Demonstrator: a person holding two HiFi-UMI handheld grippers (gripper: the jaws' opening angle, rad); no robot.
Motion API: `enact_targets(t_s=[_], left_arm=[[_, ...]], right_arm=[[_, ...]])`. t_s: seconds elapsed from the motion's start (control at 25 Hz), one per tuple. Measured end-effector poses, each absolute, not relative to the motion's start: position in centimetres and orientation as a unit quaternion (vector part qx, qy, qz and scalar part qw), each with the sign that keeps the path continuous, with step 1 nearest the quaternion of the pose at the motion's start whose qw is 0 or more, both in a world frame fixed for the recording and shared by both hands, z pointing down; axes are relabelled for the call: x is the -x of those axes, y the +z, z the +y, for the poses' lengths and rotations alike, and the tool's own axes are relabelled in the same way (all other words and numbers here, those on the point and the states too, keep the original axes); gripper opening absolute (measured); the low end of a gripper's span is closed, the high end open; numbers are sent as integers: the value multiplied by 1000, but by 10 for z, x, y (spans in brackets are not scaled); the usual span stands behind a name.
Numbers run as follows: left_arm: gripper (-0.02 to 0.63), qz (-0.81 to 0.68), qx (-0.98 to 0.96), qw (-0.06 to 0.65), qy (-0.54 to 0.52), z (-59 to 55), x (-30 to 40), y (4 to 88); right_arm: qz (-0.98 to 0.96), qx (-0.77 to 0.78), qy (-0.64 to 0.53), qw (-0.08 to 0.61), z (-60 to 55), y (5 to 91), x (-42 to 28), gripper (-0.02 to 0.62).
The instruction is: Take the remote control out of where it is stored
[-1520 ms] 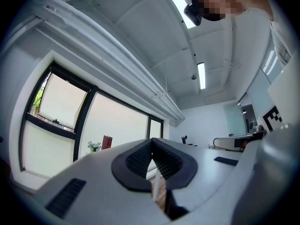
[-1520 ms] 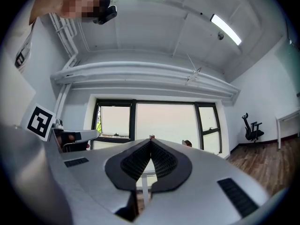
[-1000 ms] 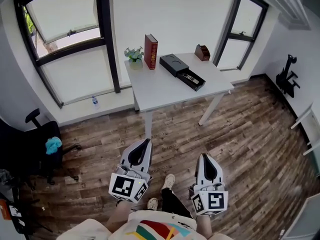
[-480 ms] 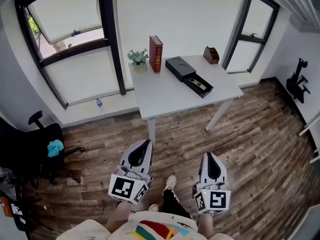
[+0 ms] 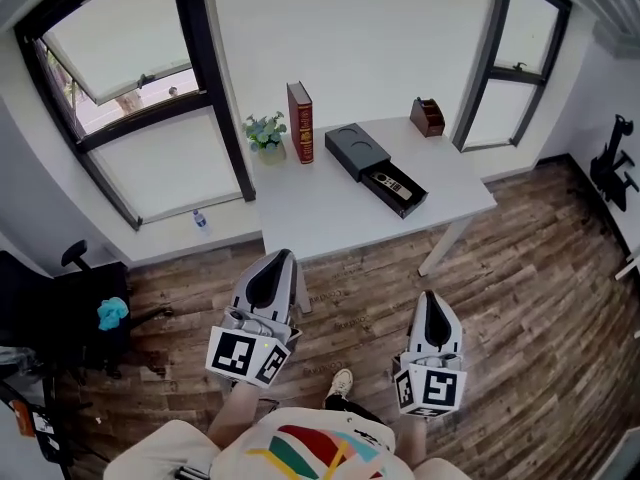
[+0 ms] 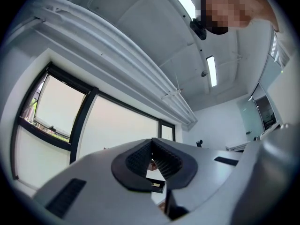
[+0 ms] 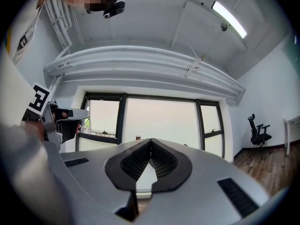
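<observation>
A remote control (image 5: 392, 184) lies in the pulled-out drawer (image 5: 413, 200) of a black storage box (image 5: 353, 147) on a white table (image 5: 320, 213) by the window. Both grippers are held low over the wood floor, well short of the table and pointing toward it. My left gripper (image 5: 280, 257) is shut with nothing between its jaws, which also meet in the left gripper view (image 6: 151, 142). My right gripper (image 5: 435, 296) is shut and empty too, its pads touching in the right gripper view (image 7: 150, 142).
On the table stand a red book (image 5: 300, 121), a small potted plant (image 5: 265, 133) and a brown wooden holder (image 5: 428, 116). A black office chair (image 5: 60, 298) with a blue cloth (image 5: 112, 312) is at the left. A water bottle (image 5: 200, 220) stands under the window.
The table has come nearer and shifted in the head view as the person steps toward it. Both grippers stay shut and low.
</observation>
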State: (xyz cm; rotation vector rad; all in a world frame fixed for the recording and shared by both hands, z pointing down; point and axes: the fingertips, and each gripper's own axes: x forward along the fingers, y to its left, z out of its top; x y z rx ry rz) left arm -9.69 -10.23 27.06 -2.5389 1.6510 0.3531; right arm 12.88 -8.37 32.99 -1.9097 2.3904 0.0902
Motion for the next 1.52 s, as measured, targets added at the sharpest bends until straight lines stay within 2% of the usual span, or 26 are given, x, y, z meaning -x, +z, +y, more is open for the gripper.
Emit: enact_targets(t_s=[0.4, 0.88, 1.24, 1.52], left_arm=[[8, 543, 829, 54, 117, -175, 60, 261], [8, 512, 850, 49, 110, -221, 10, 269], [8, 494, 859, 29, 131, -290, -8, 280], [8, 495, 858, 5, 138, -375, -13, 294]], right_arm=[[788, 614, 20, 52, -155, 337, -161, 3], [780, 624, 11, 33, -181, 352, -188, 3], [771, 636, 29, 4, -235, 356, -201, 3], [771, 633, 45, -43, -320, 364, -202, 3]])
